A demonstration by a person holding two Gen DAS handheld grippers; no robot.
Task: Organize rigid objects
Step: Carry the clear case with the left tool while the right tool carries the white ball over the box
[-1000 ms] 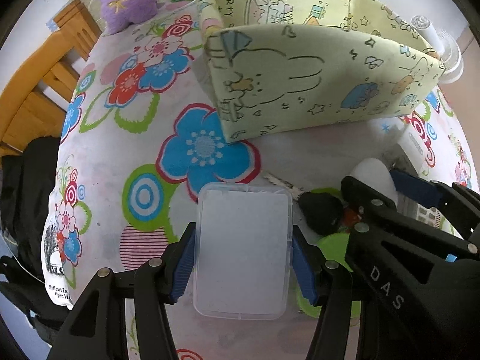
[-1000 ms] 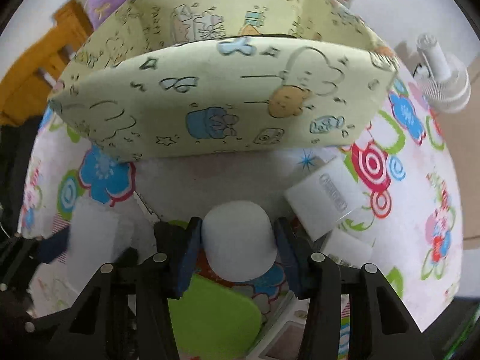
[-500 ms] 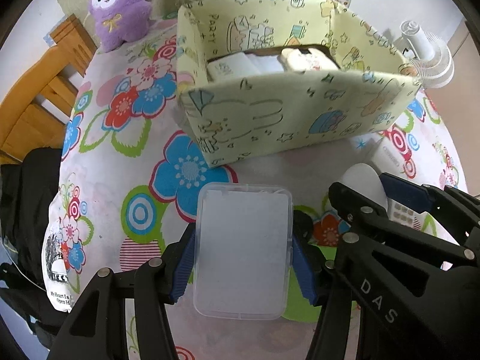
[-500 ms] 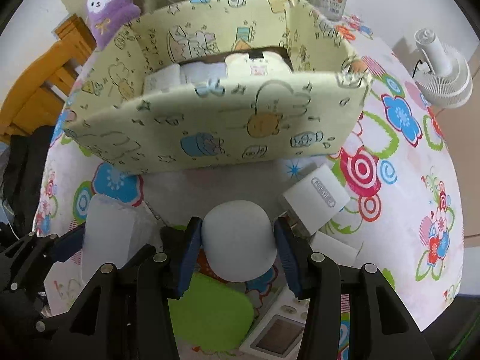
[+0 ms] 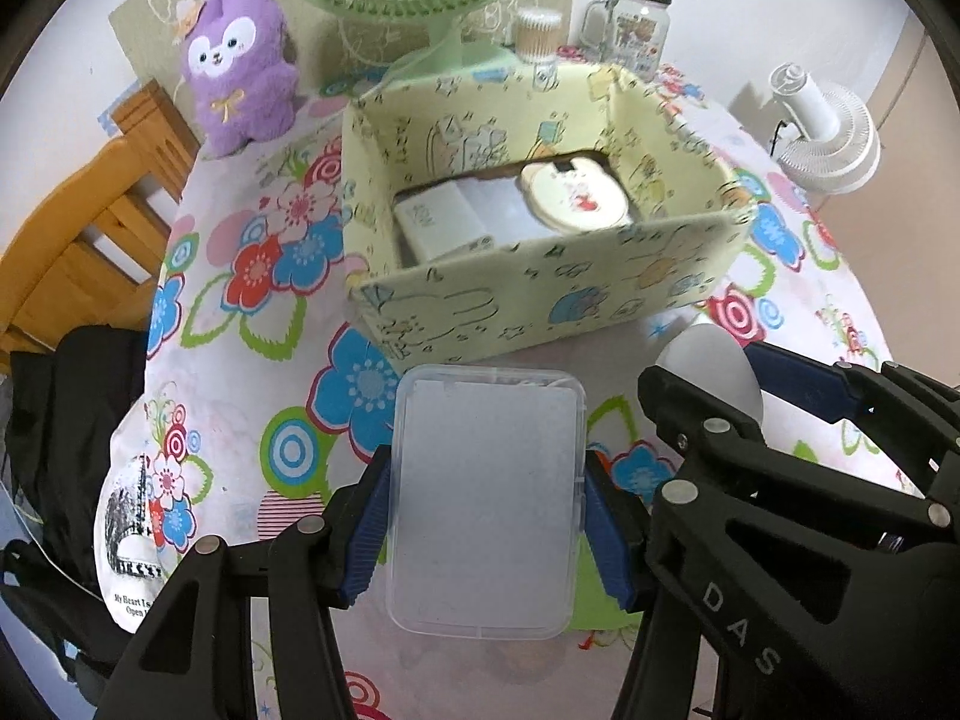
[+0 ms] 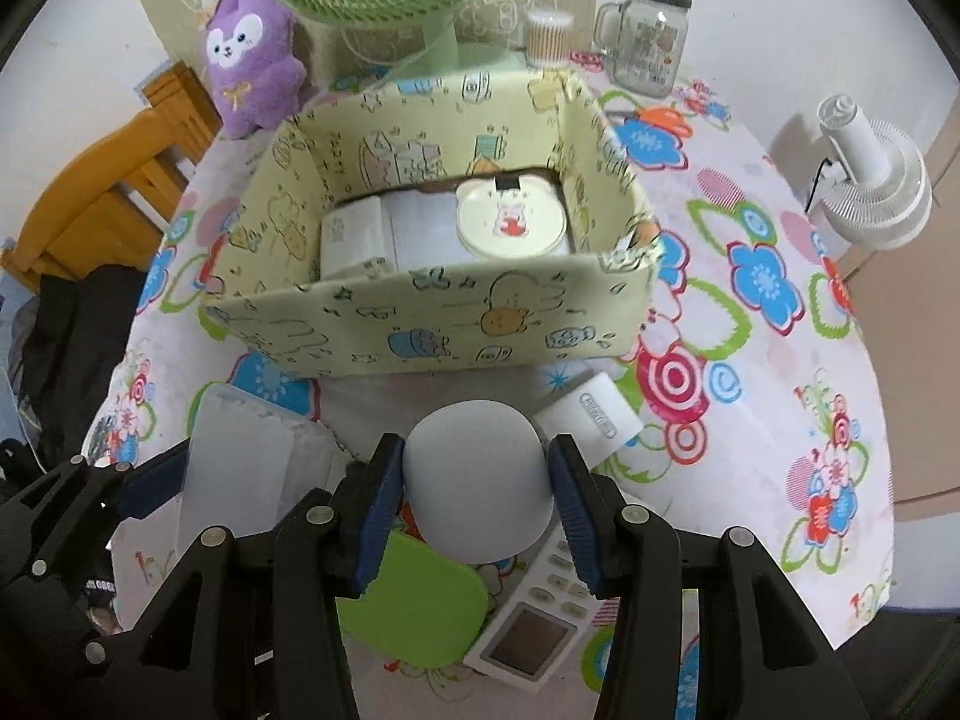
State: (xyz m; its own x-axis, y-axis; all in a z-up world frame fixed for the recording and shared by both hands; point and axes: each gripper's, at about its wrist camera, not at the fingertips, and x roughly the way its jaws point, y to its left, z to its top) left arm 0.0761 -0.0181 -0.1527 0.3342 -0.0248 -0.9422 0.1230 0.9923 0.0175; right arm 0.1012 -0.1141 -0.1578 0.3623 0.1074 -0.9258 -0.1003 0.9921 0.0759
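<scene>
The left gripper [image 5: 487, 516] pinches a clear rectangular plastic case [image 5: 486, 498] by its long sides, blue pads pressed flat against both edges, and holds it above the flowered tablecloth [image 5: 240, 312], just short of the pale yellow cartoon-printed fabric storage box [image 5: 540, 294]. To do this step well, it is best to keep the case level and bring it over the near wall, not against it, since that soft wall would likely buckle if nudged. Inside the box, a white rectangular pack [image 5: 441, 222] sits at the left and a round cream tin with a bear picture [image 5: 573, 195] at the right, so the free floor looks narrow; lower the case on top of them or on edge. The right gripper [image 6: 477, 489] is closed on a white rounded dome-shaped object [image 6: 477, 486], also clear of the cloth. Its curved sides may slip, so carry it slowly and release low. A green flat pad [image 6: 414, 606], a white remote control [image 6: 534, 612] and a white flat card [image 6: 591, 420] lie on the table below, left for later.
</scene>
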